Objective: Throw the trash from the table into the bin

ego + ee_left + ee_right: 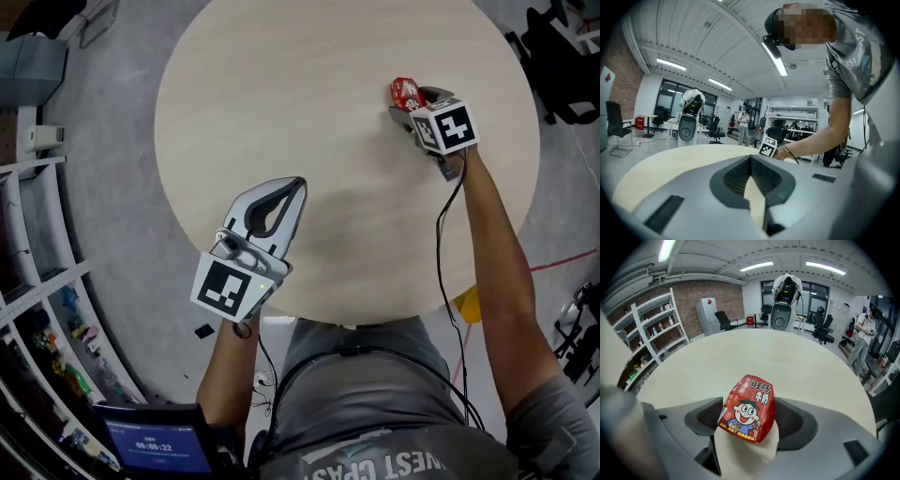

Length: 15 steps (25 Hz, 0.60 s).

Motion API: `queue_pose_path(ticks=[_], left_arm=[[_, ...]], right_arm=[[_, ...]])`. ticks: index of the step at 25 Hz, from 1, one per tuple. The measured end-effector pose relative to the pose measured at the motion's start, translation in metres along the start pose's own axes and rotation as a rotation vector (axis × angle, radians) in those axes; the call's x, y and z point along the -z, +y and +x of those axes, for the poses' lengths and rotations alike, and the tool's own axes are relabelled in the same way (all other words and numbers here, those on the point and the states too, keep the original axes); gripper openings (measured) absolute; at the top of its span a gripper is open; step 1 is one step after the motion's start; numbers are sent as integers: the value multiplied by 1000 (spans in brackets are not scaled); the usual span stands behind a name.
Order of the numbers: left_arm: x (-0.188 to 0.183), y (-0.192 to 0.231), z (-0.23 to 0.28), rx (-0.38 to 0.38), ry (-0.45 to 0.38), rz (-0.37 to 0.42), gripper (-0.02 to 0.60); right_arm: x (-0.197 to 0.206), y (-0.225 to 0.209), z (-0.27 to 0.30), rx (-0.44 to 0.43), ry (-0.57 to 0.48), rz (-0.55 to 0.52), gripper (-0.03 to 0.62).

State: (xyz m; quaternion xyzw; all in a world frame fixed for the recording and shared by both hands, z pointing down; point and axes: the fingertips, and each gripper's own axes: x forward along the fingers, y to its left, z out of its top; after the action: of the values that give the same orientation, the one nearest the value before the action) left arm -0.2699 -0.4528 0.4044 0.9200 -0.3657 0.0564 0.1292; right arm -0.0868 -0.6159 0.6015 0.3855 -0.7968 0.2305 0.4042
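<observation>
A crumpled red milk carton [406, 92] with a cartoon face lies on the round pale wooden table [309, 66], on its right side. My right gripper [411, 103] points down at it. In the right gripper view the red carton [747, 408] fills the gap of the right gripper [747, 420], and both dark pads touch its sides. My left gripper [298, 186] hovers over the table's near edge with its tips together and nothing in it. The left gripper [750, 160] shows only tabletop behind its jaws. No bin is in view.
Shelves with small goods [47, 319] stand at the left, and a tablet screen [155, 442] glows at the lower left. A black chair [562, 66] is at the upper right. Something yellow [467, 305] lies under the table's near edge. Cables hang from both grippers.
</observation>
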Motion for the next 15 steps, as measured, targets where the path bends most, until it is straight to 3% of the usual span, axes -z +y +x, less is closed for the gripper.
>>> queue_pose_path(ticks=[7,15], left_arm=[[-14,3,-23,-6,-50,36,43],[-87,-29,-86,45,-175,110,43]], right_arm=[[-34,43,-41,9,-114,-42,353],[-94,127,-186,61,-292,-126,353]])
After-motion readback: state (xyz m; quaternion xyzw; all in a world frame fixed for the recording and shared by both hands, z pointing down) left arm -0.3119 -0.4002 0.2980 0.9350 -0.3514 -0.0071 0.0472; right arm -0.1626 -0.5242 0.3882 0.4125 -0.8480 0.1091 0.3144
